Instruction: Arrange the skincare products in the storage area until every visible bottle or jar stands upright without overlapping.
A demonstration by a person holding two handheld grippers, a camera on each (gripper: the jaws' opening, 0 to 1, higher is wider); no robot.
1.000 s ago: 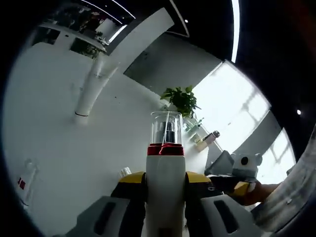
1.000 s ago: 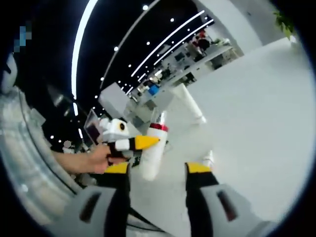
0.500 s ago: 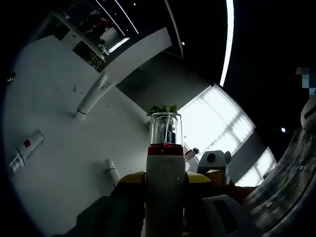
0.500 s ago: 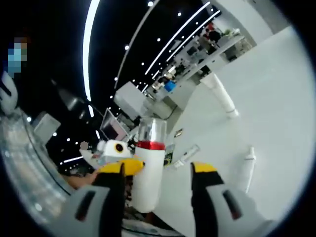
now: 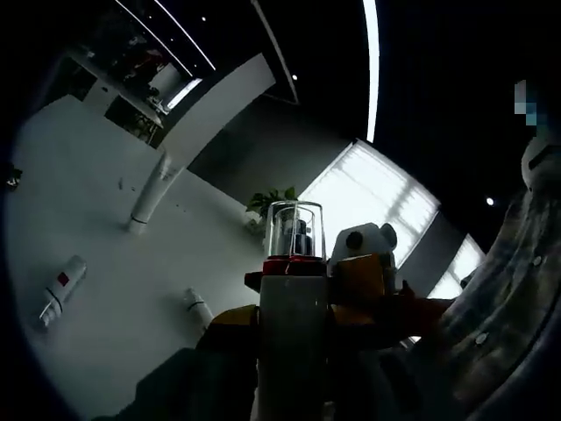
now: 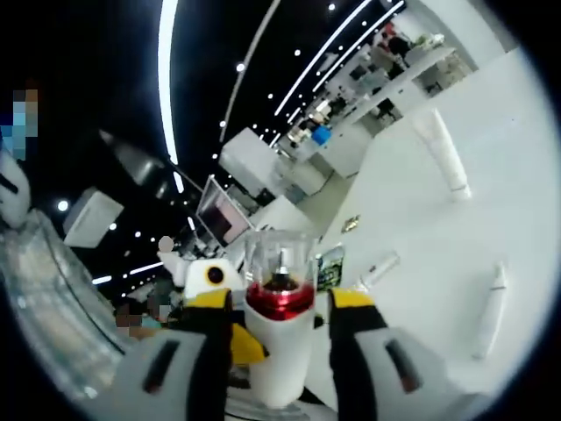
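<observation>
left hand-held gripper (image 5: 294,329) clamping white bottle (image 5: 292,351), clear cap (image 5: 294,230)

1. The bottle (image 5: 293,333) between my left jaws is white, with a red collar under a clear cap.
2. My right gripper (image 6: 280,309) has yellow tips on grey bodies.
3. The tube (image 5: 60,288) lying on the white table (image 5: 105,219) is white with a red mark.

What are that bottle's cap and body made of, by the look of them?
The cap looks like clear hard plastic, perhaps glass: the pump nozzle and the room show through it. The body seems opaque white plastic with a smooth, slightly glossy finish. The red collar between them shines, maybe metallic-coated plastic.
</observation>
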